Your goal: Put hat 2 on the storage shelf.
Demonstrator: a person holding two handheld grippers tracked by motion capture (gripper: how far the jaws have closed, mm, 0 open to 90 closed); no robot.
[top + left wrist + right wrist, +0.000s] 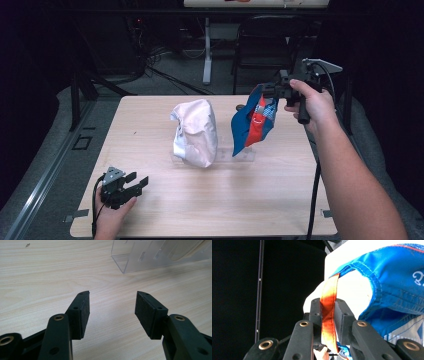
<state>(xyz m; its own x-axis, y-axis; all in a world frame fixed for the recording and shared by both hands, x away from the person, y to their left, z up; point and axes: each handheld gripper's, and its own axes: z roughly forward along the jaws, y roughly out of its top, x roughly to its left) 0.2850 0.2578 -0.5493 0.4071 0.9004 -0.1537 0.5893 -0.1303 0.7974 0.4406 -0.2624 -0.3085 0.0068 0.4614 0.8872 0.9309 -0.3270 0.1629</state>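
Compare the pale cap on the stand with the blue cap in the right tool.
The pale cap is whitish pink; the blue cap is blue with red trim. The pale cap rests on the clear stand; the blue cap hangs above the table, its red strap clamped by the right tool. Both look like soft fabric.

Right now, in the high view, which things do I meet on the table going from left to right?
left gripper → pale bag → blue bag, hanging by its orange strap → right gripper, its jaws shut on that strap.
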